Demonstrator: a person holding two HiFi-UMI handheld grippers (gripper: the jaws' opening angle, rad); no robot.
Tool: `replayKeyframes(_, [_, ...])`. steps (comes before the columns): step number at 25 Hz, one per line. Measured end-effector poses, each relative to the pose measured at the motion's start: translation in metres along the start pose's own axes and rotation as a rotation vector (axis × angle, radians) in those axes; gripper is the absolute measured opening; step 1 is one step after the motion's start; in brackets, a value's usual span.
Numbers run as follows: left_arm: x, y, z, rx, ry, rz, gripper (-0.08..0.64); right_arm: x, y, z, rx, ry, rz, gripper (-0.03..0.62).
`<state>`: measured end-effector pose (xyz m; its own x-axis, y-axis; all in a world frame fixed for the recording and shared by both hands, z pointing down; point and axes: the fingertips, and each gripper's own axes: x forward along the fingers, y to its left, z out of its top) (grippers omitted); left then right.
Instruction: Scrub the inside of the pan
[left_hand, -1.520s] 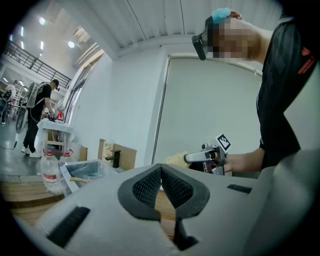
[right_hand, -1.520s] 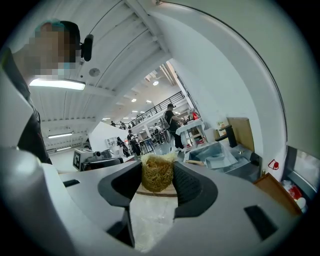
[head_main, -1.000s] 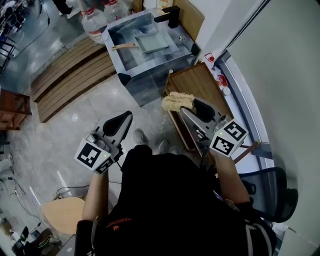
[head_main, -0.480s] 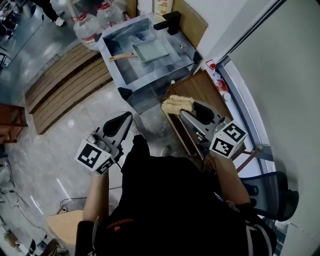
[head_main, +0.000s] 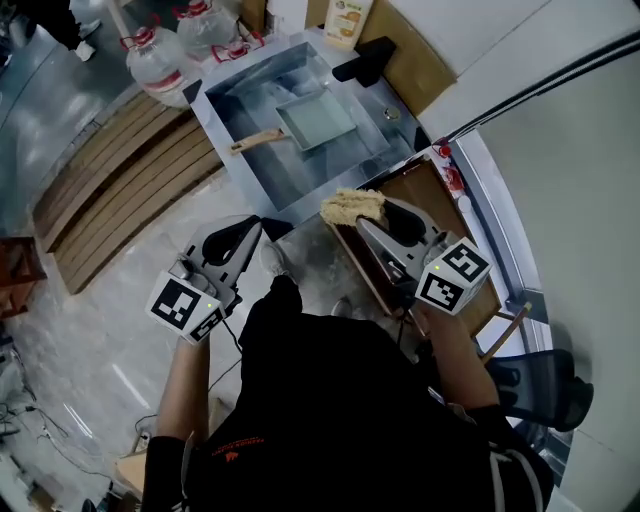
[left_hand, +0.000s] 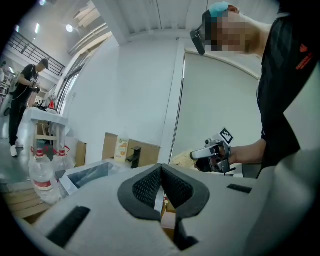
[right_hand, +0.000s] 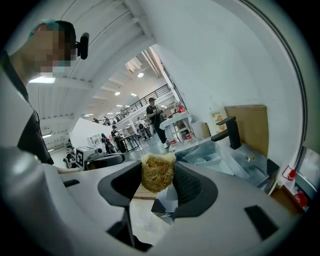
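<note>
A square grey pan (head_main: 318, 119) with a wooden handle (head_main: 257, 141) lies in the steel sink (head_main: 228, 104) ahead of me. My right gripper (head_main: 352, 208) is shut on a straw-coloured loofah scrubber (head_main: 350, 206), held just short of the sink's near right corner. In the right gripper view the scrubber (right_hand: 157, 172) sits pinched between the jaws. My left gripper (head_main: 252, 227) is shut and holds nothing, hanging over the floor near the sink's front edge; its pads (left_hand: 161, 186) meet in the left gripper view.
A black tap (head_main: 365, 62) stands at the sink's far right. A wooden side table (head_main: 428, 196) is to the right, below my right gripper. Water bottles (head_main: 152, 57) stand left of the sink, beside wooden floor slats (head_main: 120, 185). An office chair (head_main: 545, 392) is at the lower right.
I have come closer to the sink, which now sits lower and larger in the head view. Both grippers keep their pose, the scrubber still held in the right one.
</note>
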<state>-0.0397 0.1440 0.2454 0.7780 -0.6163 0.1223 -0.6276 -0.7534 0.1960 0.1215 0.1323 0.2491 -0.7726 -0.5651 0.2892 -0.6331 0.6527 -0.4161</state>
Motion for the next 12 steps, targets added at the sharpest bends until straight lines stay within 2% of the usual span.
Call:
replayKeyframes(5, [0.008,0.056,0.0,-0.021,0.02,-0.047,0.018,0.045,-0.014,0.017,0.015,0.006,-0.059,0.199])
replayKeyframes(12, [0.02,0.098,0.01,-0.018,0.027,-0.103,0.018,0.083,-0.028,0.028,0.045,0.007,-0.118,0.199])
